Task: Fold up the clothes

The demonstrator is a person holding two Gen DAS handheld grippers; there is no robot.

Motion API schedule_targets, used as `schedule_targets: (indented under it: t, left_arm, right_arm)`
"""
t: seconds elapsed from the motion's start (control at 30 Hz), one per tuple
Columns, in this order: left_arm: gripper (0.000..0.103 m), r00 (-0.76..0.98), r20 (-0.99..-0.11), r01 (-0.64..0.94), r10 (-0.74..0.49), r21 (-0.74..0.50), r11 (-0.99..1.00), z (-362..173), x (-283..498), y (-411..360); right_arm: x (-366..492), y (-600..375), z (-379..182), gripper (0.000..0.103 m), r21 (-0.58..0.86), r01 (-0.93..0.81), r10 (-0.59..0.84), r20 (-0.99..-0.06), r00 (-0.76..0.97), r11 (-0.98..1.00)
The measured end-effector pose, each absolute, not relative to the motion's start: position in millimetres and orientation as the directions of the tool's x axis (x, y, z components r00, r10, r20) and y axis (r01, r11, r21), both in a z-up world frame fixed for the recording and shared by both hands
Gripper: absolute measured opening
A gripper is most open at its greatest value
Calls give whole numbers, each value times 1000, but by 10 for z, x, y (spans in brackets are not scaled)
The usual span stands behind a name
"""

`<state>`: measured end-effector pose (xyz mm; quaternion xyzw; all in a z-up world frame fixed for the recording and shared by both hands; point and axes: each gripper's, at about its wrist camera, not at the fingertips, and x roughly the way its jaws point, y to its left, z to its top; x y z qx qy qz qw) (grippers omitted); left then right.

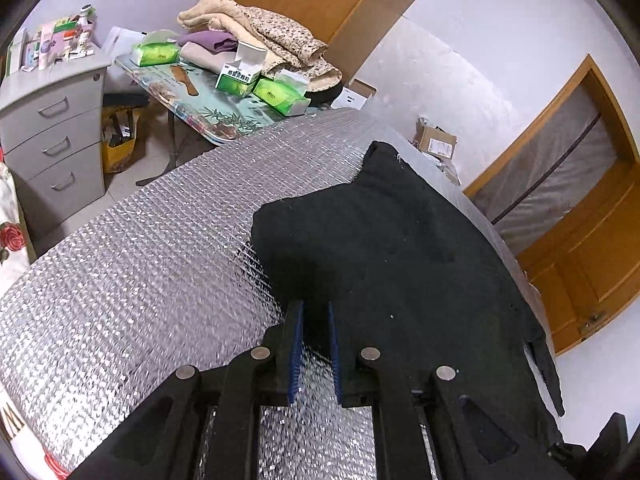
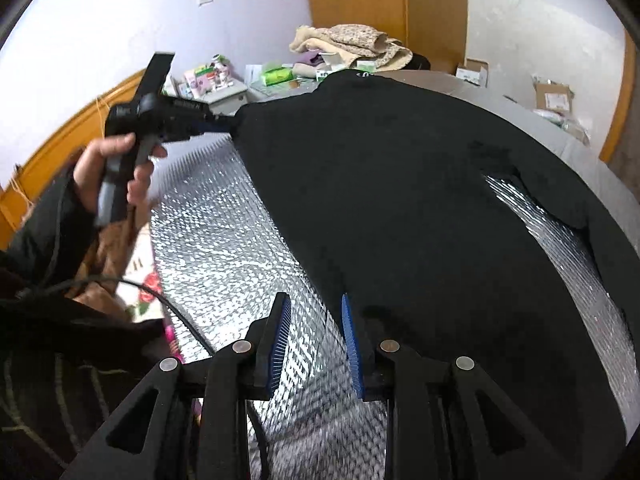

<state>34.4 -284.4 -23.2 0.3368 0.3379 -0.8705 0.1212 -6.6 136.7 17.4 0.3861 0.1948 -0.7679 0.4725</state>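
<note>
A black garment lies spread on a silver foil mat that covers the bed. My left gripper sits at the garment's near-left edge, and dark cloth fills the narrow gap at its tips. In the right wrist view the garment draws to a point into the left gripper, which a hand holds. My right gripper hovers open over the garment's near edge, foil mat showing between its blue pads. A sleeve lies folded inward at the right.
A grey drawer cabinet with bottles stands at the left. Beside it, a folding table carries green tissue packs and piled blankets. Cardboard boxes sit on the floor by the wall, near a wooden door.
</note>
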Motion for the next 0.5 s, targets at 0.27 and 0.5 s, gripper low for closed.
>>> schedule_targets:
  t: [0.27,0.5]
  left_arm:
    - [12,-744,-668,425,25,-502,-753,-188,399,-2850]
    - [12,-754,-656,412,27,-505,-759,-149,466,-2844]
  right_arm:
    - [-42,1341,297,27,24,895,-567,-781,-262,-446]
    - [206,1779,841,34,55,900,-641,-720,-265,-433]
